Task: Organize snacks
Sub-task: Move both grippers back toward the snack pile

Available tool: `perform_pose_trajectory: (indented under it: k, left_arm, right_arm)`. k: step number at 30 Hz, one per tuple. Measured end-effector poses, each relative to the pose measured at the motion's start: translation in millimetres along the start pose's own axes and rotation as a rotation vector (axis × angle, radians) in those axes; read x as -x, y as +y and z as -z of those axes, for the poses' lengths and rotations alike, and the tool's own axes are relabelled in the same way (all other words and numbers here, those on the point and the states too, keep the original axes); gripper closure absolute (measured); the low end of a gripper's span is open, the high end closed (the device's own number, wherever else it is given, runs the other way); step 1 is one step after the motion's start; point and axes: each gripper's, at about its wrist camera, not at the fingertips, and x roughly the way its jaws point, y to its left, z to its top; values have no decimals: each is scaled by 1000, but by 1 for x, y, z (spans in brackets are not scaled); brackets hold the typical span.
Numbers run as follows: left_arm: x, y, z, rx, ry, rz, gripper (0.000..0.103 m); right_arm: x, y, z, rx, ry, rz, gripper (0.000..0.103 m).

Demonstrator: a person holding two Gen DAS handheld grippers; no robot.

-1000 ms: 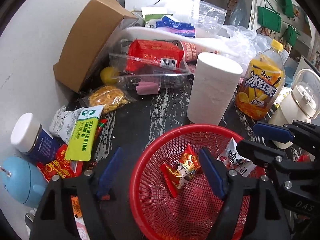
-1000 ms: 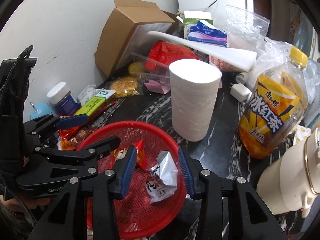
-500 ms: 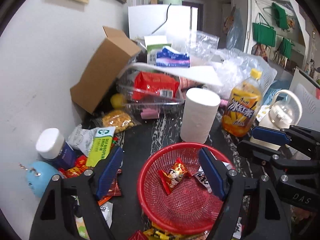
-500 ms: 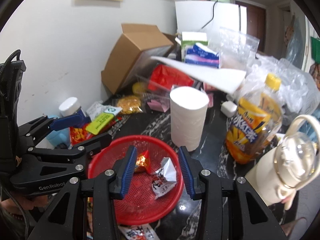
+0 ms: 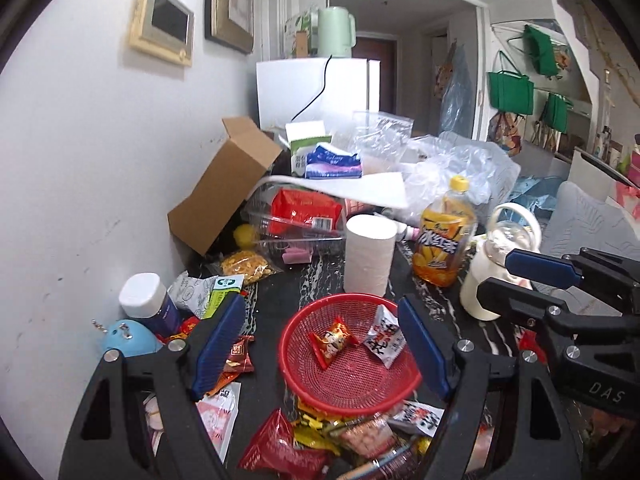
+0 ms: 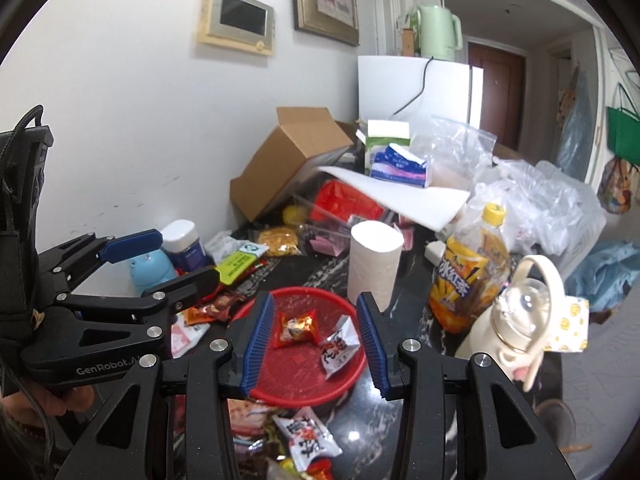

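The red basket sits on the dark table, near of the paper roll, with a red packet and a white packet inside. It looks smaller and farther than a second ago, and loose snacks on its near side have come into sight. My left gripper and right gripper hang above it, both with jaws apart and empty, unchanged.

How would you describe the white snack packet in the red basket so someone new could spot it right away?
Find the round red basket on the dark marbled table, just in front of the upright white paper roll. Two small packets lie inside it. The white packet lies on the side nearer the orange drink bottle; it is white with black and red print, while its neighbour is red and gold.
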Motion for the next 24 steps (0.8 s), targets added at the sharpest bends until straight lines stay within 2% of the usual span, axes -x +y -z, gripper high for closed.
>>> perform_pose_trajectory:
  k: [11,18,24]
  left_arm:
    - [60,-17,25,-35,-43,27,25]
    - [79,-25,52,-45,-32,53,25]
    - [81,-27,79,-30,13,88,25]
  right_arm:
    - [62,25,28,1,-46,14,60]
    - [81,36,57,-20,-28,10,60]
    - [89,42,85,-40,-9,10,60]
